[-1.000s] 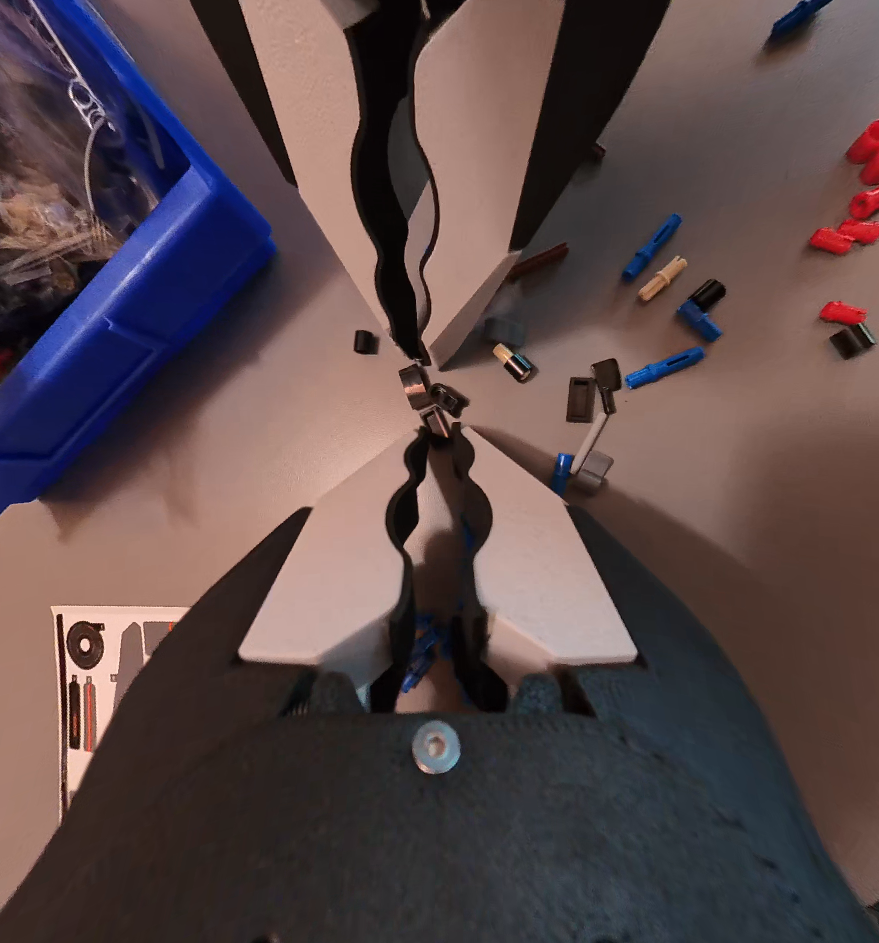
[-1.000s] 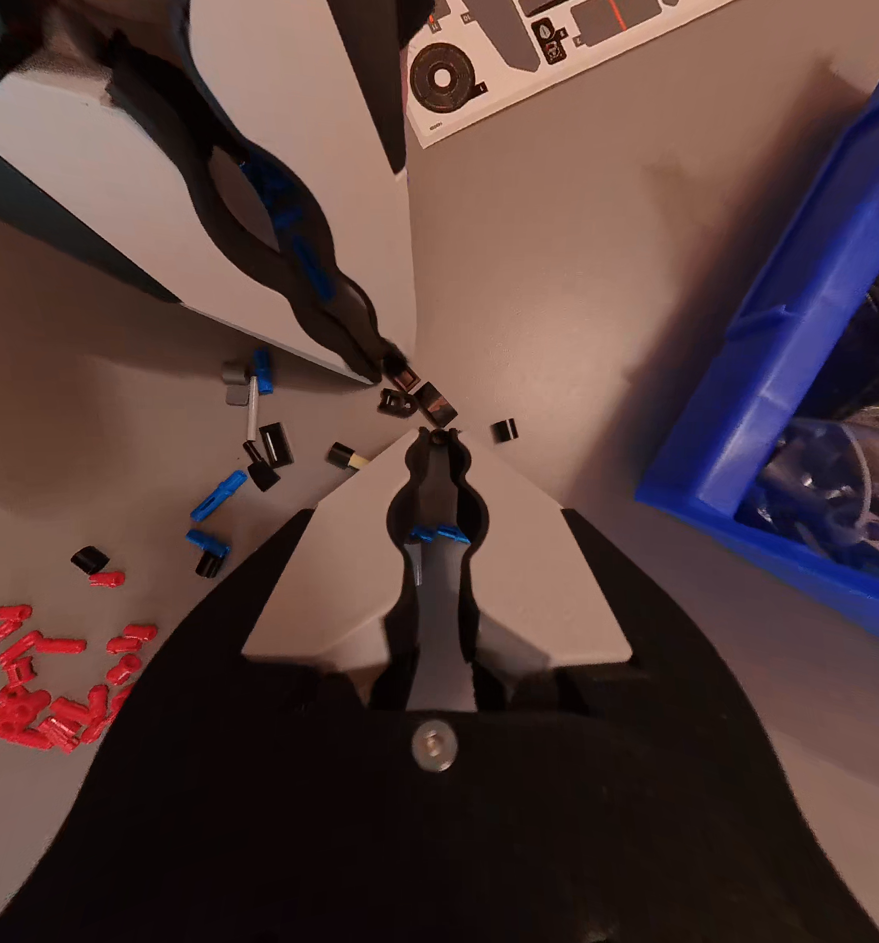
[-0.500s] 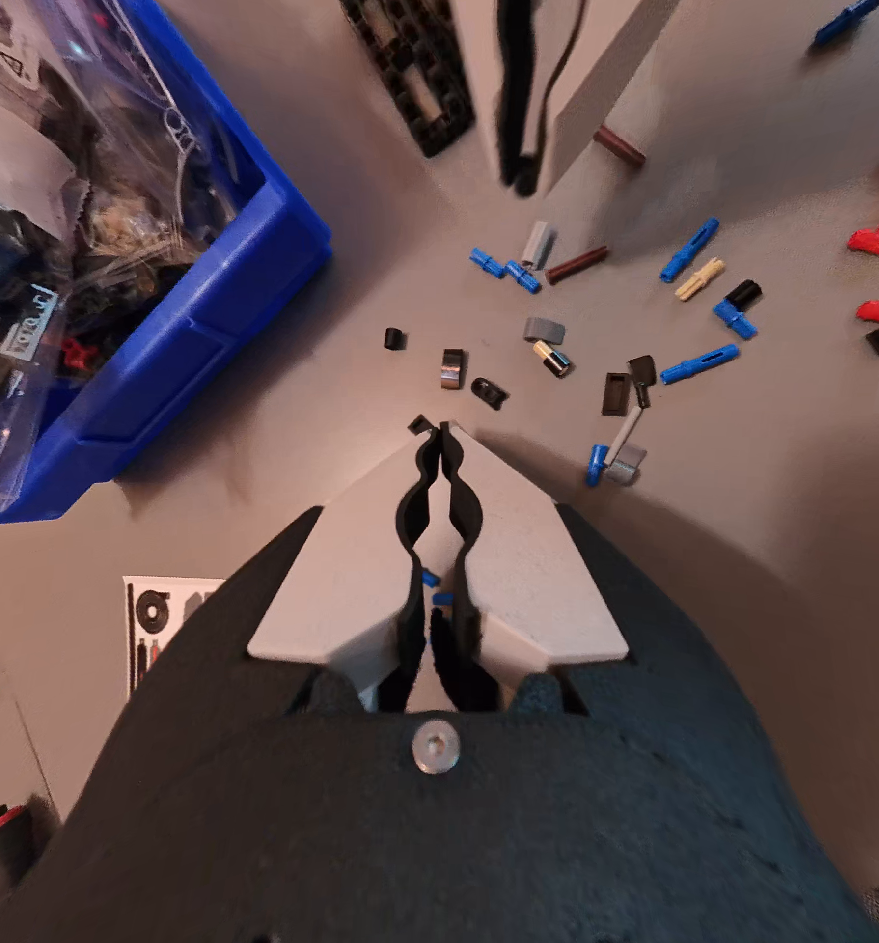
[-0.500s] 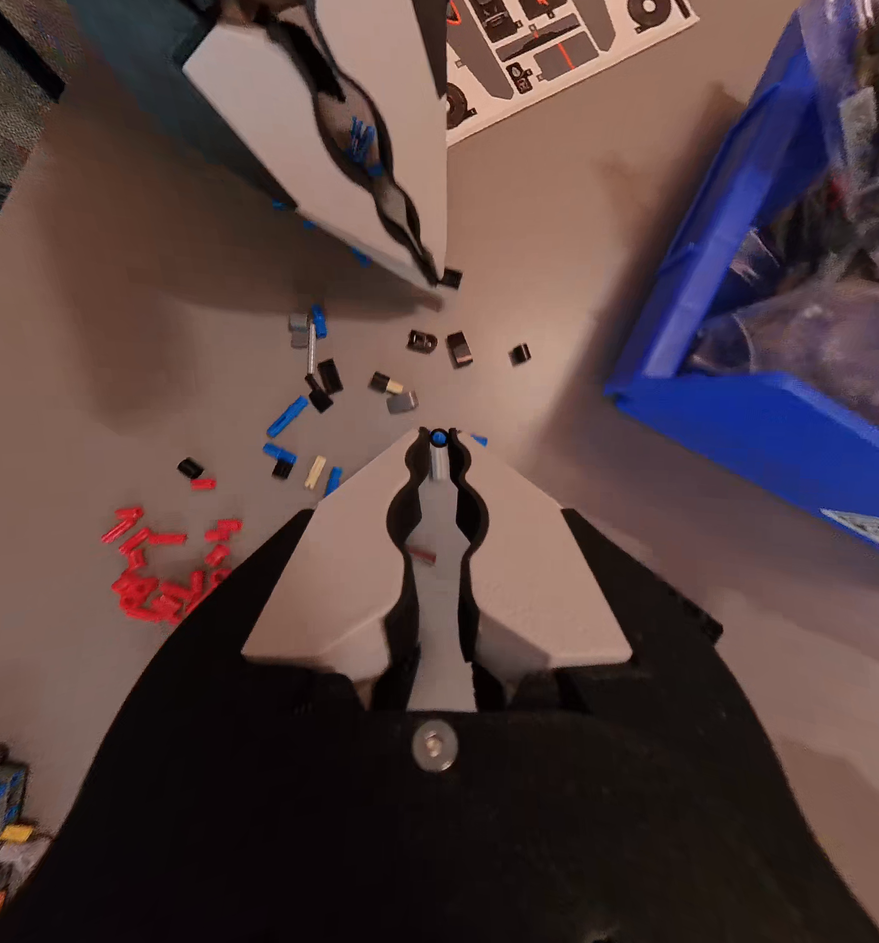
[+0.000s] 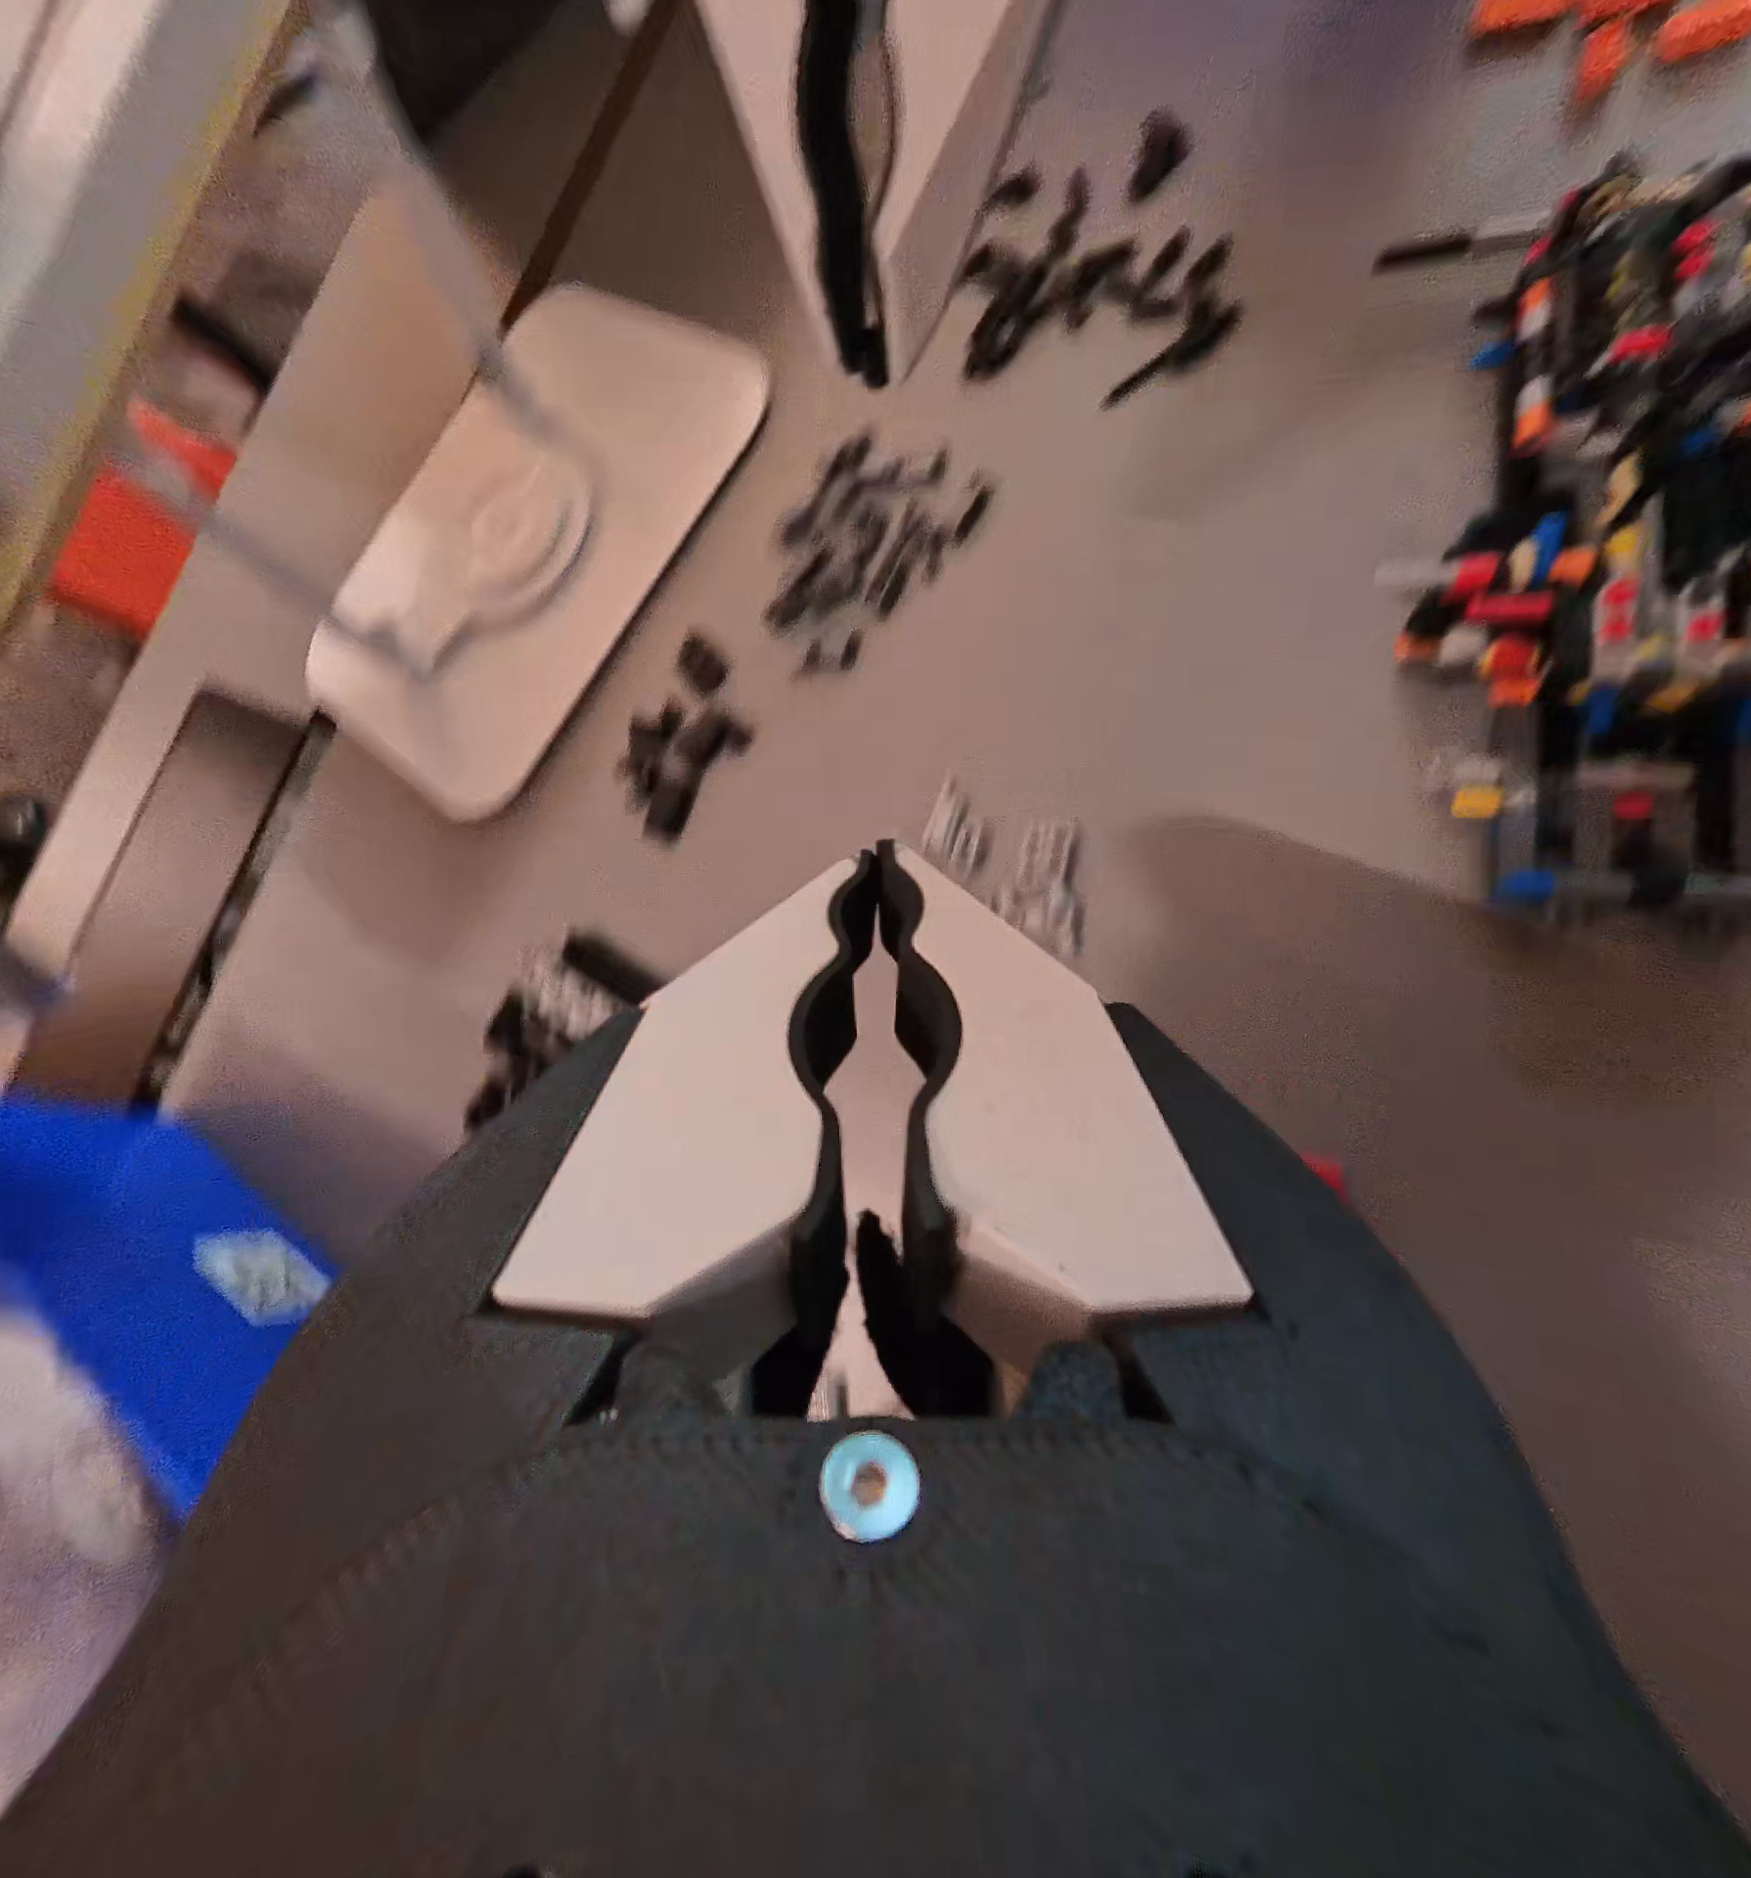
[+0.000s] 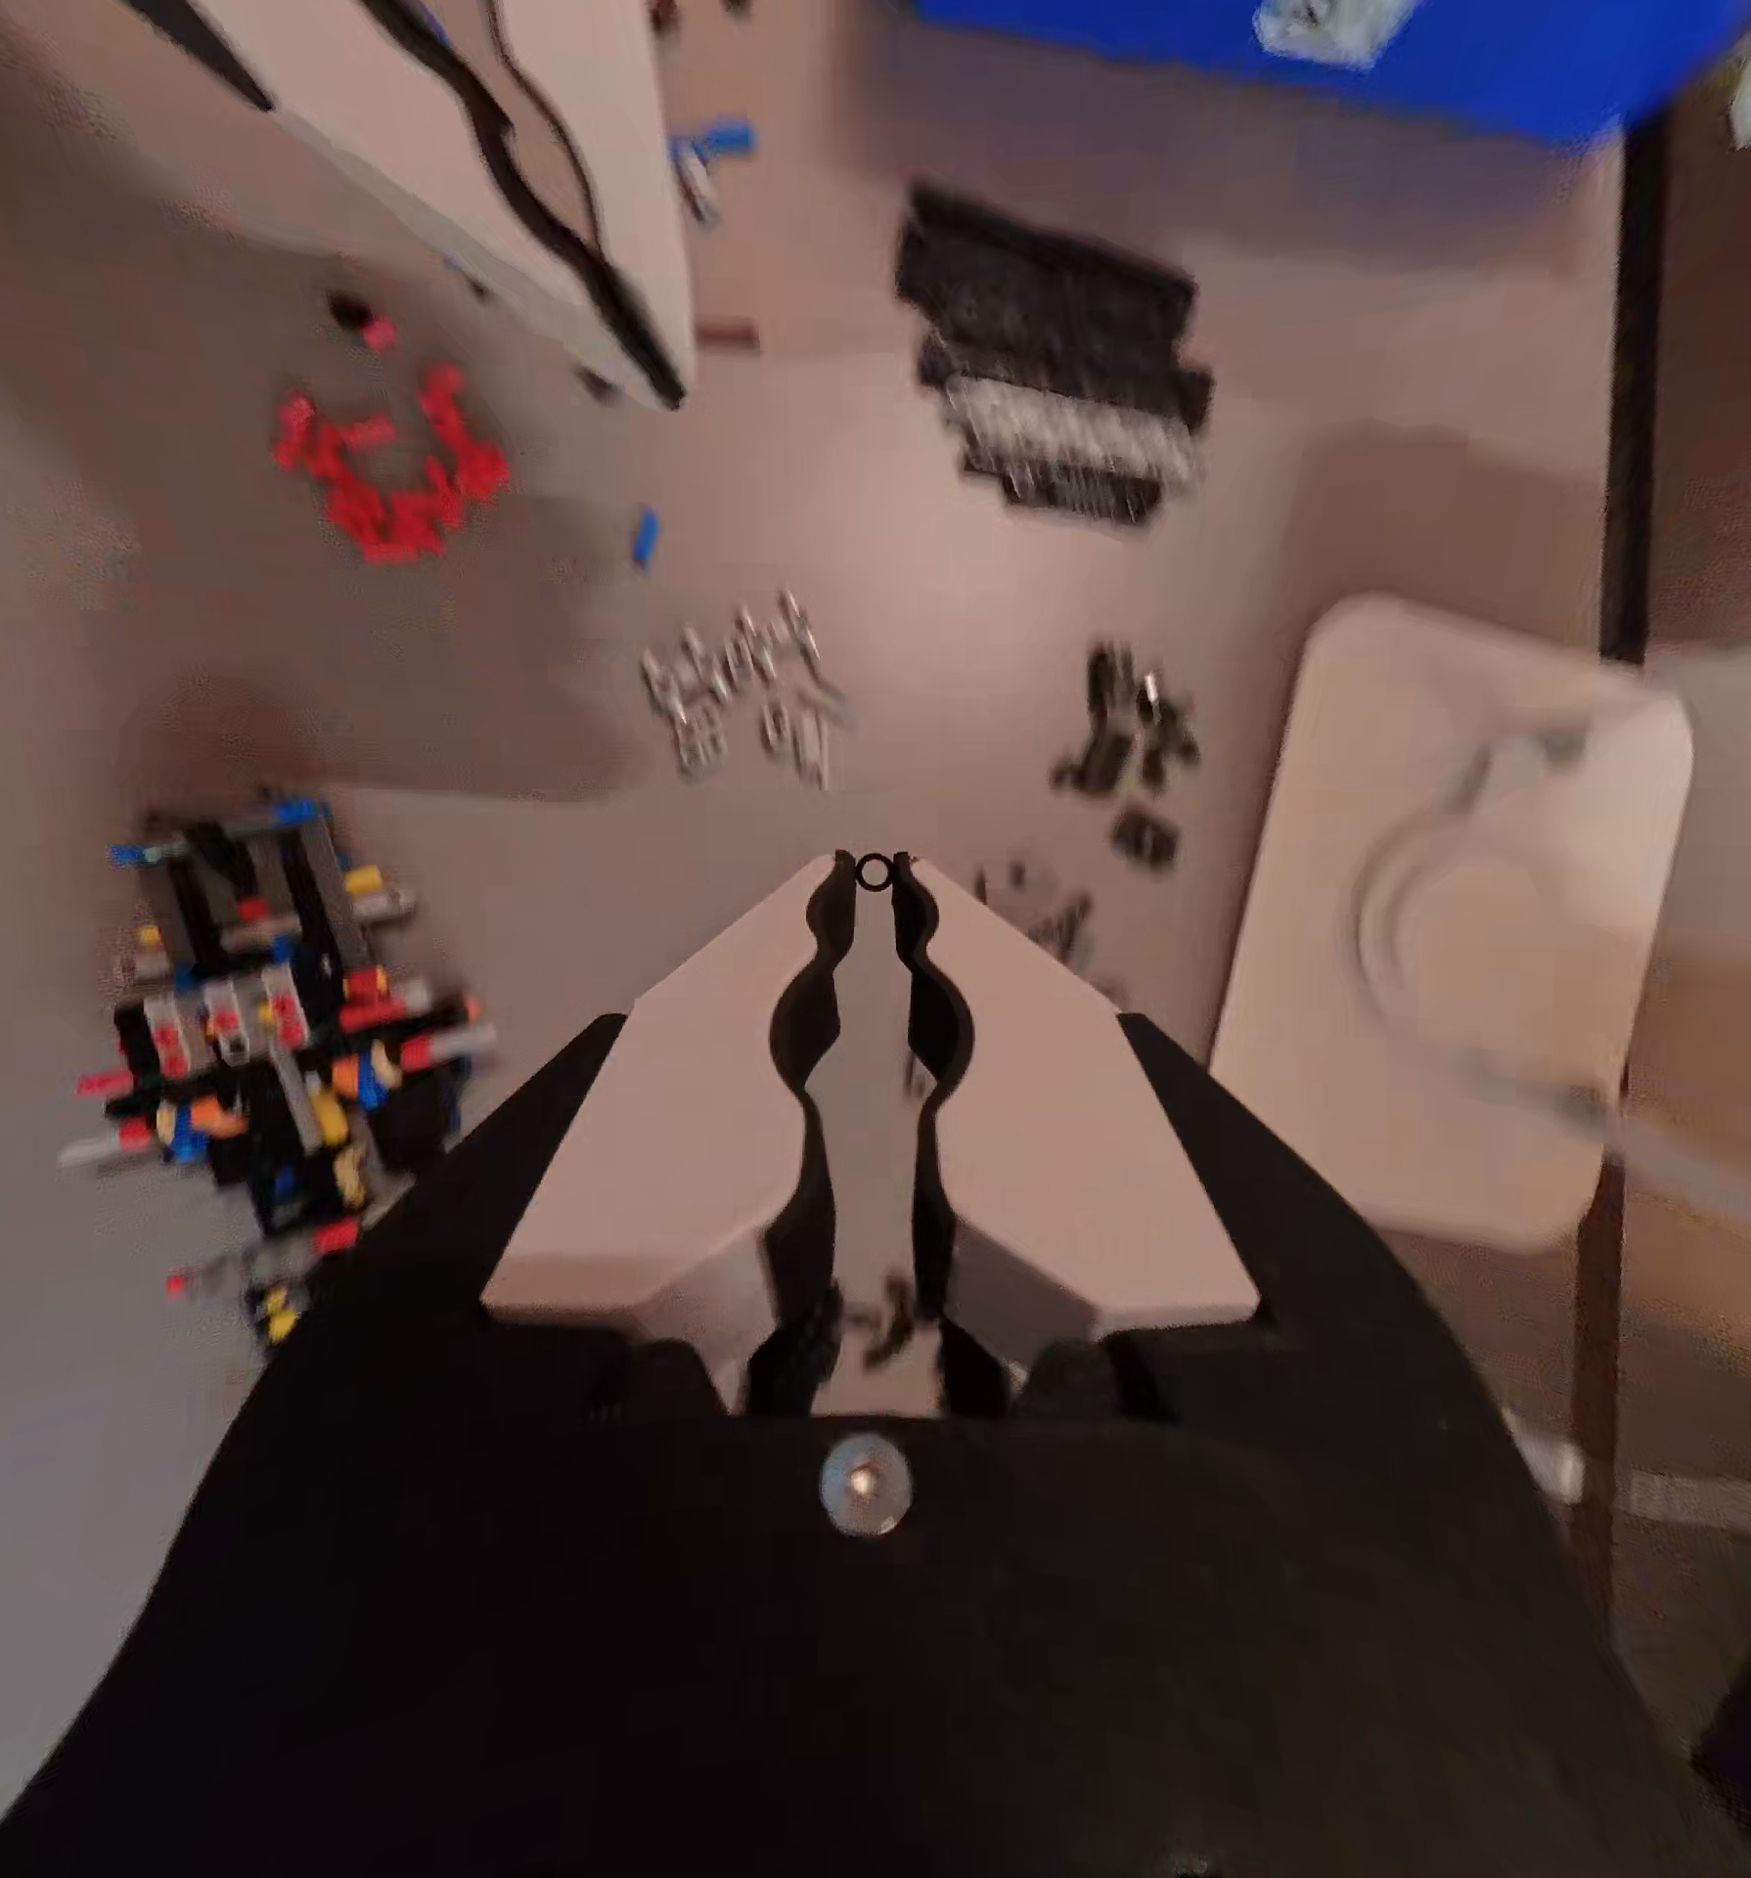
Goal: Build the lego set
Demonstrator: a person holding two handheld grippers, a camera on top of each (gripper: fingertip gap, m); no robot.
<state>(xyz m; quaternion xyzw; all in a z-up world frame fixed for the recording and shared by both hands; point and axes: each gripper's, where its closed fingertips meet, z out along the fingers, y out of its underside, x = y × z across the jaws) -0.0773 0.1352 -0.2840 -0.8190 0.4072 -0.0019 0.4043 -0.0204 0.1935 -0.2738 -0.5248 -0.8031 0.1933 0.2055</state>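
Both tongs hang above the grey table [image 6: 953, 488], frames smeared by motion.

The half-built model [image 6: 262, 1026] lies at about eight o'clock from the right tongs [image 6: 873, 870], long axis roughly up-frame; they pinch a small black ring [image 6: 872, 869]. The left tongs [image 5: 873, 862] are pressed together, apparently empty. The model [image 5: 1654, 528] sits at two o'clock from them. Which is nearer, I cannot tell.

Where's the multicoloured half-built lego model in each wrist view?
Left wrist view: multicoloured half-built lego model at the right edge, upper half, blurred.
Right wrist view: same model at left, mid-height.
Shared landmark: white rounded-corner pad, upper left versus right.
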